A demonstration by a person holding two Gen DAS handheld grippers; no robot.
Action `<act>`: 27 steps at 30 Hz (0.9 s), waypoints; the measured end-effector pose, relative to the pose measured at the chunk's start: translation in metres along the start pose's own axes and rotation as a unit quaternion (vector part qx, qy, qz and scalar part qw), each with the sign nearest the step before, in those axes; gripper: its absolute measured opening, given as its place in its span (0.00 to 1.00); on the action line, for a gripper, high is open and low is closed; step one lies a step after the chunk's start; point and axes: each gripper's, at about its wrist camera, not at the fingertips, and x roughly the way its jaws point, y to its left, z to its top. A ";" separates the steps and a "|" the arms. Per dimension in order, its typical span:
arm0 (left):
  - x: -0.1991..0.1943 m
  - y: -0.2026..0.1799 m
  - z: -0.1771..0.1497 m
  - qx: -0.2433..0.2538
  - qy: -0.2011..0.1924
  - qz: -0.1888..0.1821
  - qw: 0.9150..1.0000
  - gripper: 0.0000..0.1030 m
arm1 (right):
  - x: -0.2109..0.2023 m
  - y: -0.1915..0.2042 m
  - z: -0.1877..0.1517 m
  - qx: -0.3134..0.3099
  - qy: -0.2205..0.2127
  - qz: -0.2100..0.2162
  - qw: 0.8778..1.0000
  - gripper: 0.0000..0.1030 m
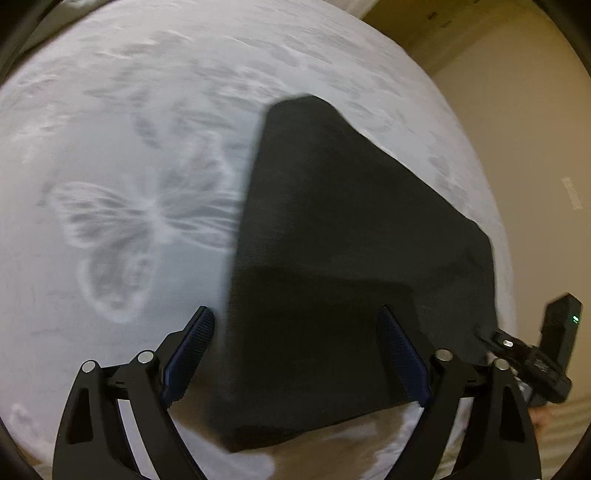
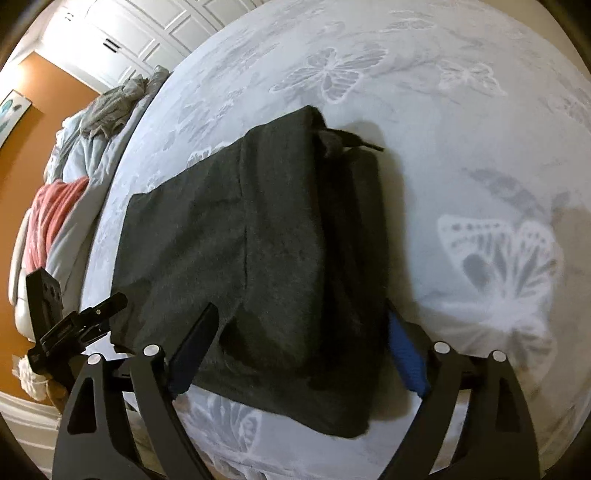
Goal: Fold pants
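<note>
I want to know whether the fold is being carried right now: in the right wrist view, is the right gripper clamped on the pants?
No. The right gripper is open, its fingers spread either side of the dark pants lying on the butterfly bedspread.

Premises: a domestic bedroom; the working surface is a bed [image 2: 461,155] under a pale grey butterfly-print cover. Loose bedding [image 2: 74,147] and a pink blanket [image 2: 51,218] are heaped along its far side; white panelled closet doors [image 2: 140,33], an orange wall [image 2: 26,147] and a framed picture [image 2: 11,110] stand behind.
</note>
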 end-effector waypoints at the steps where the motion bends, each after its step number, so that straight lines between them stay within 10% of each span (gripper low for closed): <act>1: 0.002 -0.004 0.000 0.011 0.003 -0.010 1.000 0.45 | -0.002 0.001 -0.001 -0.007 -0.001 -0.006 1.000 0.48; 3: -0.009 -0.009 -0.001 0.017 -0.002 -0.003 1.000 0.20 | -0.013 0.005 -0.001 -0.025 -0.015 0.004 1.000 0.30; 7: -0.050 -0.007 -0.014 0.009 0.005 -0.062 0.998 0.18 | -0.058 0.019 -0.011 -0.073 -0.048 0.058 0.995 0.29; 13: -0.017 0.009 -0.046 -0.026 0.041 -0.013 0.999 0.43 | -0.021 -0.004 -0.039 -0.048 0.029 -0.004 0.998 0.61; 16: -0.011 0.001 -0.040 -0.028 0.044 -0.053 0.997 0.81 | -0.017 0.009 -0.037 -0.070 0.027 -0.007 0.997 0.76; 21: -0.003 -0.015 -0.034 -0.050 0.026 -0.042 0.998 0.85 | -0.002 0.024 -0.035 -0.068 0.013 -0.030 0.997 0.81; 25: -0.004 -0.031 -0.026 -0.016 0.006 0.005 1.000 0.18 | -0.010 0.021 -0.030 -0.064 -0.011 -0.009 0.998 0.32; 27: -0.018 -0.038 -0.024 -0.010 -0.014 -0.014 1.000 0.17 | -0.022 0.021 -0.027 -0.062 -0.031 0.004 0.998 0.29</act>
